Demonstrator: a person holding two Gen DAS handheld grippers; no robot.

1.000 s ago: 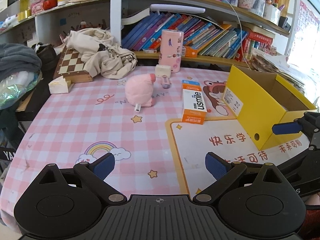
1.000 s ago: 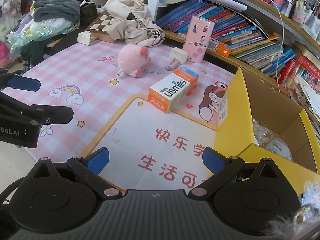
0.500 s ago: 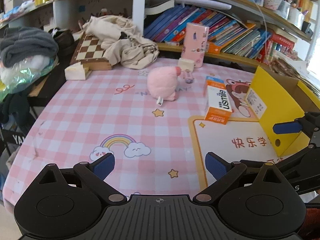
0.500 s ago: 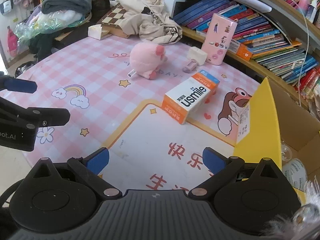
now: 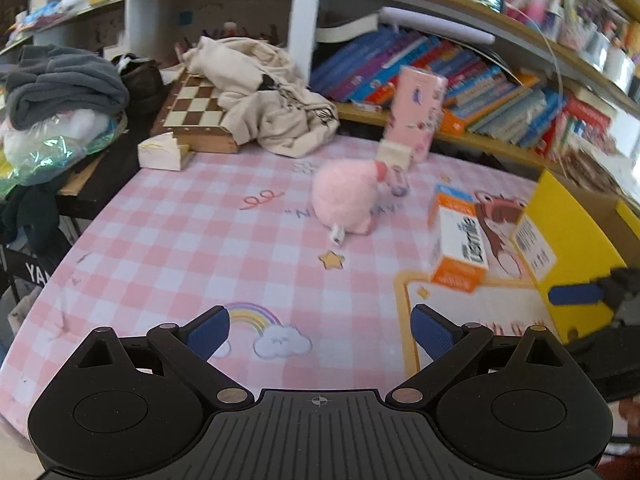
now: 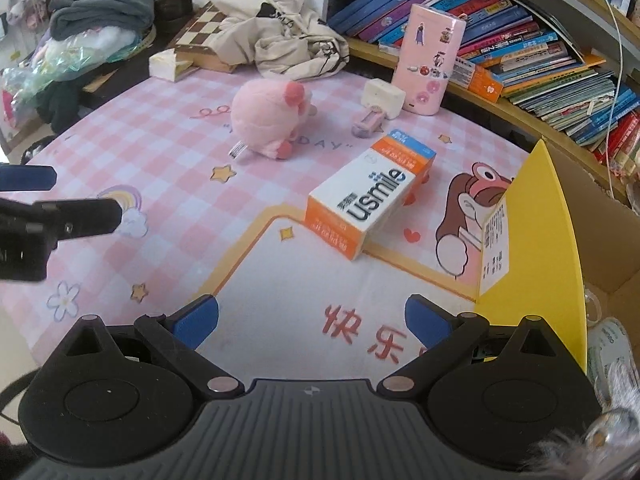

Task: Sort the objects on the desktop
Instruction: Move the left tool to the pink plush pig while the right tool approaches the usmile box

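Note:
A pink plush toy (image 5: pixel 346 196) (image 6: pixel 266 120) lies mid-table on the pink checked mat. An orange and white "usmile" box (image 5: pixel 458 250) (image 6: pixel 370 198) lies to its right. A small white block (image 6: pixel 384 98) and a small pink item (image 6: pixel 368 122) lie behind it, by a tall pink box (image 6: pixel 432 58). A yellow cardboard box (image 5: pixel 572 248) (image 6: pixel 532 240) stands at the right. My left gripper (image 5: pixel 320 330) is open and empty over the mat's near edge. My right gripper (image 6: pixel 312 316) is open and empty, in front of the usmile box.
A chessboard (image 5: pixel 194 114), a beige cloth heap (image 5: pixel 260 92) and a small white carton (image 5: pixel 162 152) sit at the back left. Shelves of books (image 6: pixel 520 52) run behind the table. Grey clothes (image 5: pixel 60 88) pile up off the left edge.
Both grippers have drifted left and closer to the table objects; the plush and usmile box sit nearer the middle of each view. Both stay open.

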